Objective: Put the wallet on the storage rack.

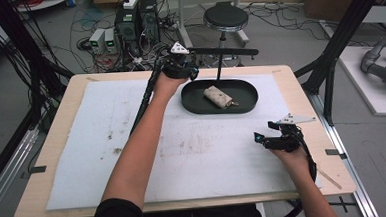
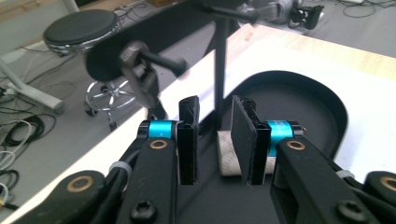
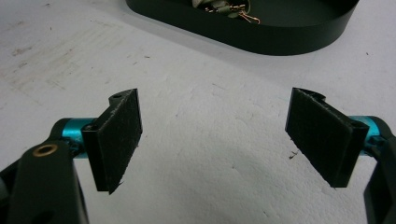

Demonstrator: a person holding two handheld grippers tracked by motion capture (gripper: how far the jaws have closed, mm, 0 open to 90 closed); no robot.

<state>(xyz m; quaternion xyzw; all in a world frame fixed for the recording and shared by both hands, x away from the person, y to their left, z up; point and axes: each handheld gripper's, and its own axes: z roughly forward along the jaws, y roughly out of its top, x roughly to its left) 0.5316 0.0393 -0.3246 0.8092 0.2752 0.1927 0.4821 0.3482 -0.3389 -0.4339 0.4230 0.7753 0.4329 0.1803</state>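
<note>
Releasing the beige pouch [image 1: 219,97], which lies in the black oval tray [image 1: 246,104] at the table's far side, the left gripper [image 2: 215,140] stands slightly parted above it and should lift straight up, while the right gripper [image 3: 215,135] waits wide open, near right.

No text, label or number is legible anywhere (all too small).

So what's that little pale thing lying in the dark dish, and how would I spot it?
Start at the wooden table with its white mat. Toward the far edge sits a black oval tray, beside the left gripper. Inside lies a small beige fabric pouch, rolled up, with a metal clasp at one end; it is the only pale thing in that tray.
</note>
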